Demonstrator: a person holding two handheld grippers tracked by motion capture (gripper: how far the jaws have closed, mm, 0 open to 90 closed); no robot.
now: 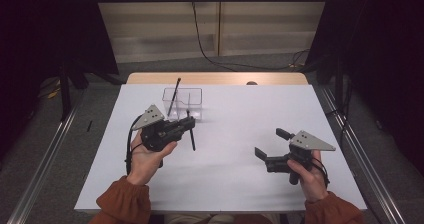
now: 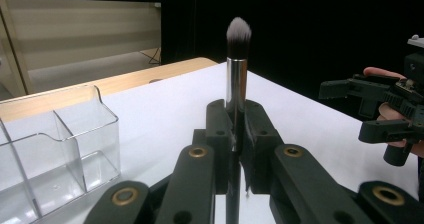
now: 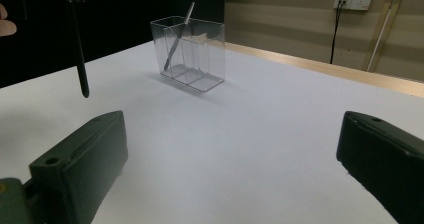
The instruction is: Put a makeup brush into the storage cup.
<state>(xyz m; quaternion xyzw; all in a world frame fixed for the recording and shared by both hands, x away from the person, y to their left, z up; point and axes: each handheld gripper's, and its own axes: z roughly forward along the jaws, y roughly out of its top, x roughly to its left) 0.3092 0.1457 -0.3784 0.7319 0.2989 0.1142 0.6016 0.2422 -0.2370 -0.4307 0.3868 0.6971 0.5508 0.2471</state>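
Observation:
My left gripper [image 1: 189, 123] is shut on a makeup brush [image 1: 192, 136] with a dark handle, held just in front of the clear organizer [image 1: 183, 103]. In the left gripper view the jaws [image 2: 235, 121] pinch the brush's silver ferrule [image 2: 236, 79], and its grey-white bristles [image 2: 238, 31] point up. A thin dark stick [image 1: 174, 95] leans in the organizer's left compartment. My right gripper [image 1: 271, 144] is open over the table's right side with nothing between its jaws. From the right gripper view the organizer [image 3: 192, 54] stands ahead, and the brush's handle end [image 3: 80, 64] hangs at the left.
A white sheet [image 1: 240, 184] covers the table, with a strip of wood [image 1: 215, 78] showing at the far edge. Metal rails [image 1: 350, 134] run along both sides. A cable [image 1: 205, 49] hangs down the back wall.

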